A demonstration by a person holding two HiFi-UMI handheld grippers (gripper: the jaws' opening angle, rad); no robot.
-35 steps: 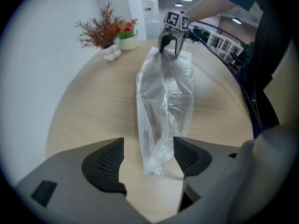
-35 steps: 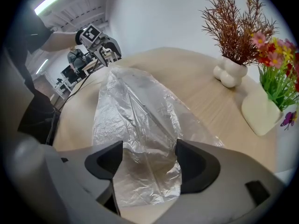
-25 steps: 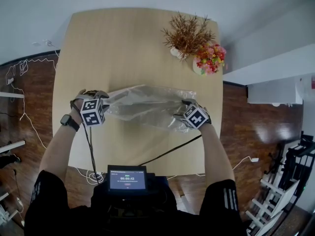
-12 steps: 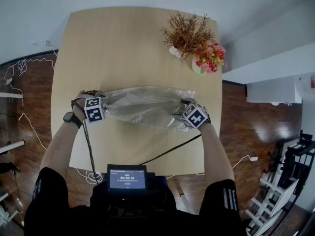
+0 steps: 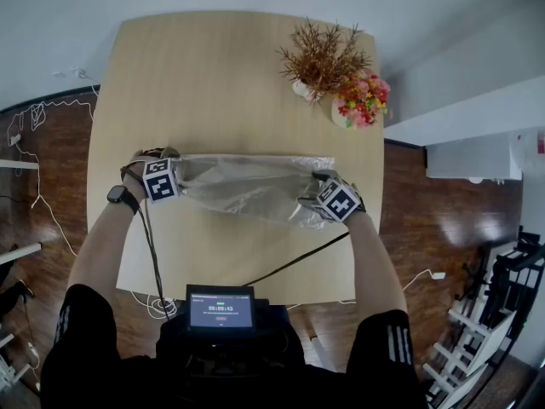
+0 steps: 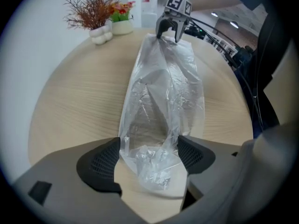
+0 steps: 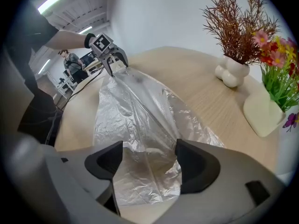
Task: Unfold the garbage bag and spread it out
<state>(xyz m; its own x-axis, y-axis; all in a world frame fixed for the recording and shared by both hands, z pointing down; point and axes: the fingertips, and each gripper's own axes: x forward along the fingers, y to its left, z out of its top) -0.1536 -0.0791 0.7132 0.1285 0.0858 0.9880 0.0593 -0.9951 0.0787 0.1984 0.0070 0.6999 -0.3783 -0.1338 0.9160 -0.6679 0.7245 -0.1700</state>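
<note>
A clear, crinkled garbage bag [image 5: 247, 186] lies stretched left to right across the near half of the wooden table [image 5: 221, 75]. My left gripper [image 5: 179, 177] is at its left end. In the left gripper view the jaws [image 6: 148, 155] are opening and stand wide apart. The bag's bunched end [image 6: 154, 164] lies loose between them, and neither pad presses on it. My right gripper [image 5: 312, 196] is at the bag's right end. Its jaws [image 7: 148, 160] also stand wide apart, with the film [image 7: 135, 111] resting flat on the table between them.
A white vase of dried brown branches [image 5: 324, 58] and a pot of coloured flowers [image 5: 364, 100] stand at the table's far right. A black cable [image 5: 294, 262] crosses the near edge. A small screen [image 5: 220, 310] sits at my chest. Dark wooden floor surrounds the table.
The left gripper has shifted slightly left and farther from me. The bag has been pulled flatter and its far edge is straighter. The right gripper has stayed put.
</note>
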